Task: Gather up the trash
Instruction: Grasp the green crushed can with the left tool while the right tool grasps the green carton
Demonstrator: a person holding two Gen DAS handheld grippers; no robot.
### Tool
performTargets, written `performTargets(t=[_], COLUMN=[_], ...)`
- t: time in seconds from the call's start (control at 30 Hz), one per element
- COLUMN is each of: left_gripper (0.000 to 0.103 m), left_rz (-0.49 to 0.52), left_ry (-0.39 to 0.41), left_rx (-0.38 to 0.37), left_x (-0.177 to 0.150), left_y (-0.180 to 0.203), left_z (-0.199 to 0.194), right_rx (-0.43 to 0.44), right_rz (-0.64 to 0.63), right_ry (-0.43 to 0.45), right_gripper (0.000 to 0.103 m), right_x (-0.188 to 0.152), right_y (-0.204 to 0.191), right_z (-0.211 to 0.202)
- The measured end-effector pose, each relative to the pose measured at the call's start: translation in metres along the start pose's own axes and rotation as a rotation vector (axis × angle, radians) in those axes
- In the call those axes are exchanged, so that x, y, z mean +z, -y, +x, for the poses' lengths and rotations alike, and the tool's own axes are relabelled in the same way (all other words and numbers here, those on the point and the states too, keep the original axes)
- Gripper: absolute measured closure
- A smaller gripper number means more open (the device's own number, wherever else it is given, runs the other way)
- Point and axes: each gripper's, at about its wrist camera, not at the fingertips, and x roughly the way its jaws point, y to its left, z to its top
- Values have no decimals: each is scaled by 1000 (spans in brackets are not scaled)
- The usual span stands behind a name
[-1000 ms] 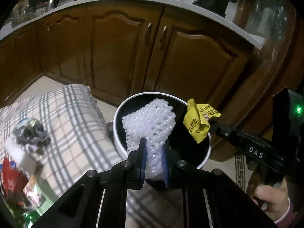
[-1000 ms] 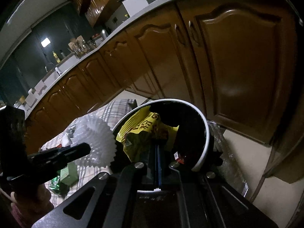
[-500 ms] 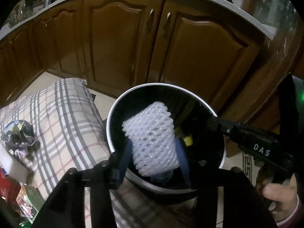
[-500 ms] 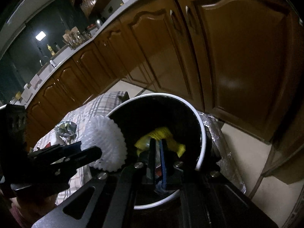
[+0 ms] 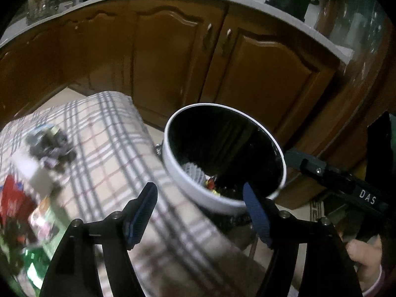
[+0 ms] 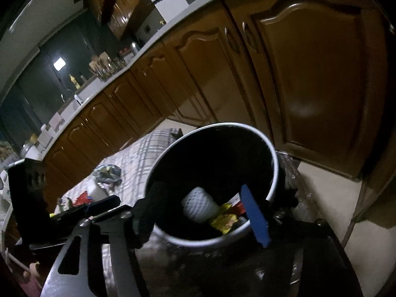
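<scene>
Two sets of jaws stand spread and empty over the white-rimmed trash bin, both having just been opening, with nothing between the blue pads. Nearest in the left wrist view, the left gripper hangs at the bin's near rim; the right gripper frames the bin's mouth from its own side. Down inside the dark bin lie the white foam fruit net and, just beside it, the crumpled yellow wrapper, both already collected. What is left sits on the plaid-covered bench to the left of the bin: a crumpled dark foil wad farther back, and a blurred heap of red and green packets near the left edge. These look light, thin and crushable, and likely slick where the film is glossy, so a pinch across a raised fold or crumpled ridge should hold better than a flat face. Wooden cabinet doors close the background behind the bin.
</scene>
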Motion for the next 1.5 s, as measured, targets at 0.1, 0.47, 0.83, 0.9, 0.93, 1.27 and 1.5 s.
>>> performTargets(t=[0.1, 0.47, 0.83, 0.9, 0.93, 1.27, 1.5], left_gripper=[31, 28, 28, 28, 28, 20, 19], left_rz=[-15, -111, -232, -243, -247, -208, -201], left_ry=[30, 94, 122, 112, 108, 28, -25], left_rx=[13, 89, 173, 177, 177, 191, 230], left_x=[-19, -79, -124, -128, -130, -116, -103], left_y=[-9, -54, -99, -104, -106, -113, -120], left_z=[-25, -114, -169, -173, -174, -128, -86], right_rx=[15, 70, 118, 117, 119, 121, 129], right_rz=[6, -15, -101, -120, -127, -151, -152], right_ry=[9, -26, -93, -100, -104, -124, -140], right_gripper=[18, 11, 11, 11, 11, 11, 12], right_x=[-12, -65, -97, -98, -98, -98, -91], right_y=[-10, -63, -120, -128, -131, -142, -145], right_z=[-7, -10, 9, 13, 15, 28, 43])
